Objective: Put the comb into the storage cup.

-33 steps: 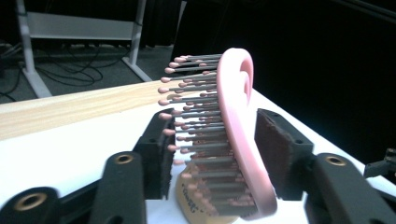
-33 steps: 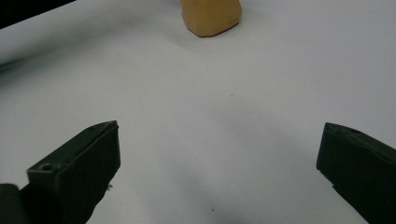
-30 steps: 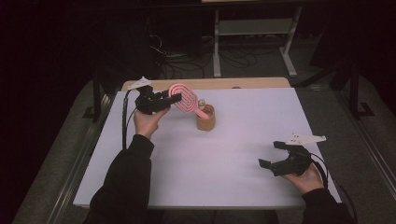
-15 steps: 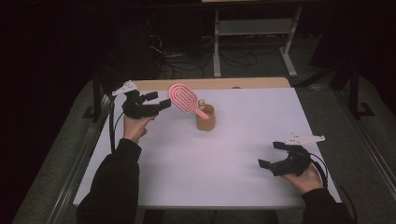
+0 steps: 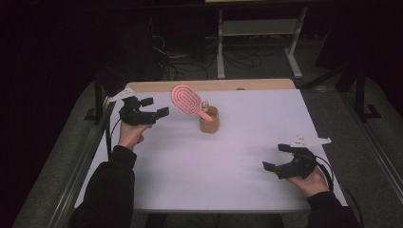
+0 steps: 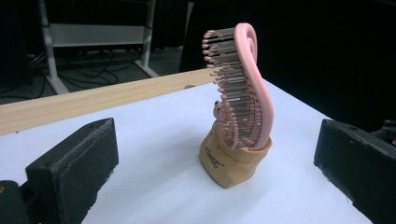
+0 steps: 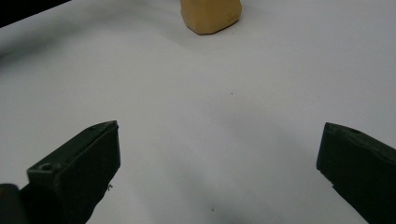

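Now pink hairbrush [image 5: 187, 100] just beyond the open left tongs [image 5: 154, 107], untouched.

High view looks down; both gripper views, low, share the tan holder [image 6: 233, 161].

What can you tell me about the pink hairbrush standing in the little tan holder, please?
The pink hairbrush has an oval, looks-like-plastic head with slotted back and grey bristles tipped pink. It stands handle-down in the tan holder, leaning, head uppermost, near the table's far edge. Nothing else touches it.
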Available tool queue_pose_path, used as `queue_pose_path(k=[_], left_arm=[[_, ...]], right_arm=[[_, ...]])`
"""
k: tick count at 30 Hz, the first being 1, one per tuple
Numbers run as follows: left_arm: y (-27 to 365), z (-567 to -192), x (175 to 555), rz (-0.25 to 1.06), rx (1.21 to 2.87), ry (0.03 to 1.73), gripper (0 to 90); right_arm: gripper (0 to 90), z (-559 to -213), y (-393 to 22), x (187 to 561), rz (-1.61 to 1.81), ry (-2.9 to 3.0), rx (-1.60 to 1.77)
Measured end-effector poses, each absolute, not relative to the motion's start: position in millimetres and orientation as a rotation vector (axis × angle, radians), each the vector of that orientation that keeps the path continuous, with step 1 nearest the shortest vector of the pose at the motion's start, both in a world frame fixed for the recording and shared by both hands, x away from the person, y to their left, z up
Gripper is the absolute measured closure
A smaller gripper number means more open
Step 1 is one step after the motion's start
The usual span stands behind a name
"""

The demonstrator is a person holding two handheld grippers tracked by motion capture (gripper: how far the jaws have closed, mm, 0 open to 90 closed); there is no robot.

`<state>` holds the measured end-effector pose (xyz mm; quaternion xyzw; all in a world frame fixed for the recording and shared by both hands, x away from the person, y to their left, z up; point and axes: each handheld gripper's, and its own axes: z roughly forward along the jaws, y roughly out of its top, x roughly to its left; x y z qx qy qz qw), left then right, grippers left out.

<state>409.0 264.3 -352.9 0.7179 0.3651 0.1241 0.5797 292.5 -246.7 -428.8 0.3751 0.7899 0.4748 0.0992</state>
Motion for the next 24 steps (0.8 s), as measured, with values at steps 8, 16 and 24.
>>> queue_pose_path(k=[8,16,24], left_arm=[[273,-362,402,0.302,1.687,0.867,0.0],[279,-365,397,0.305,1.682,0.877,0.0],[284,-369,390,0.309,1.681,0.879,0.0]], right_arm=[[0.0,-429,-246,292,1.400,2.339,1.108],[0.0,-429,-246,292,1.393,2.343,1.106],[0.0,-429,-246,292,1.393,2.346,1.106]])
